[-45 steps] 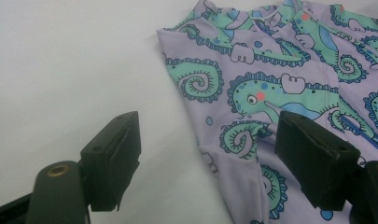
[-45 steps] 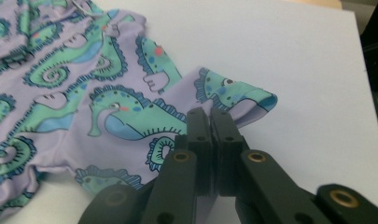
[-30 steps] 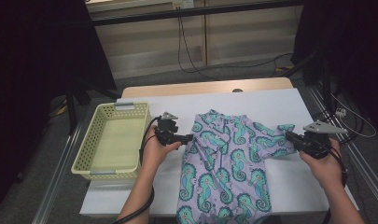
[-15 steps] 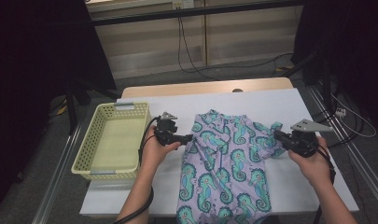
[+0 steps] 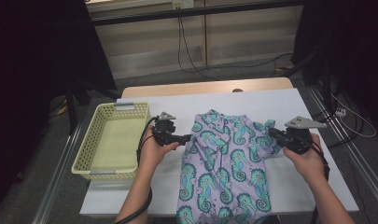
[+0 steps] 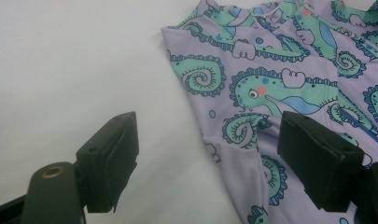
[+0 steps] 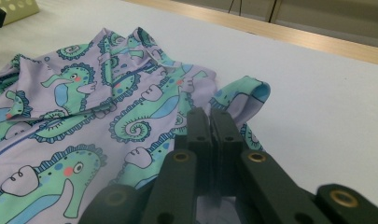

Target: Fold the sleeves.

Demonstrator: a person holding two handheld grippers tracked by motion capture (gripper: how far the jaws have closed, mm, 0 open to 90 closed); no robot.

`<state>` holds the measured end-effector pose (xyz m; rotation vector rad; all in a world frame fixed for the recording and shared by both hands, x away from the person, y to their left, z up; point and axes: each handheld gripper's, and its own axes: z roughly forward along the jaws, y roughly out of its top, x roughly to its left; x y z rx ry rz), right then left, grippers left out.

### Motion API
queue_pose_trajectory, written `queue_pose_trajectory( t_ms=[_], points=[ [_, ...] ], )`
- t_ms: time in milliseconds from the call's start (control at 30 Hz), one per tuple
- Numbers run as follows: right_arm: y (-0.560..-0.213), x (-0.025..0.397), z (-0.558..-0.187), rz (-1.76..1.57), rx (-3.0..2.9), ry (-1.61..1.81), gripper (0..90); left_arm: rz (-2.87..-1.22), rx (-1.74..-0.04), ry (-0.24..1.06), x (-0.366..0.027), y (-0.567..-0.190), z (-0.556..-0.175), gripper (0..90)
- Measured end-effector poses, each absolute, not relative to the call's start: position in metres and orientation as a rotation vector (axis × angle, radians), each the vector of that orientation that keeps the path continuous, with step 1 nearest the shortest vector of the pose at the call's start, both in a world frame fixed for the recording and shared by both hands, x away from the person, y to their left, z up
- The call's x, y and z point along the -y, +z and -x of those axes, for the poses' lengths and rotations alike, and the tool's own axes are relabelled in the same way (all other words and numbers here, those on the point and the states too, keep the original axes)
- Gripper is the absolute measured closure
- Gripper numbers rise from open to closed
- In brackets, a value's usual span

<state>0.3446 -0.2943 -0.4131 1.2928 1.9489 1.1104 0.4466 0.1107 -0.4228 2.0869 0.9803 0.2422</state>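
Right gripper (image 5: 273,133) first: its two black jaws are pressed tight together in the right gripper view, pinching a fold of the garment's (image 5: 226,163) right edge, just below the rolled teal cuff (image 7: 252,95) of the short sleeve. Across the cloth, the left gripper (image 5: 186,137) sits at the garment's left shoulder with its jaws spread wide and nothing between them; in the left gripper view one jaw hangs over bare table, the other over the fabric edge.

The garment itself is a small lilac one-piece, printed all over with teal seahorses that have blue bellies and pink cheeks. It lies flat and face up in the middle of the white table (image 5: 294,100), neck end away from the person, lower end running off the near edge of the high view. There's a raised collar and a seam down the front. No readable label or writing on it.

Left of the garment, just beyond the left hand (image 5: 154,149), stands a pale yellow plastic basket (image 5: 86,161) with a latticed wall. A strip of wooden edge (image 5: 205,87) runs behind the table's far side. Cables trail from both grippers.
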Motion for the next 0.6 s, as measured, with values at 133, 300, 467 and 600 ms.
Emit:
queue_pose_trajectory(
  t_ms=[133,300,467,600],
  points=[
    [-0.4134,0.2929,-0.3461,-1.298,-1.949,1.118,88.2,-2.091,-0.979,0.249,-0.1119,-0.4220,-0.4467,20.6],
    [-0.4129,0.2912,-0.3471,-1.297,-1.948,1.130,88.1,-2.085,-0.978,0.246,-0.1117,-0.4211,-0.4463,20.4],
    [-0.4133,0.2909,-0.3489,-1.294,-1.944,1.139,88.1,-2.086,-0.978,0.252,-0.1120,-0.4205,-0.4461,20.3],
    [-0.4133,0.2886,-0.3516,-1.291,-1.951,1.139,88.1,-2.090,-0.978,0.250,-0.1125,-0.4205,-0.4463,20.3]
  ],
)
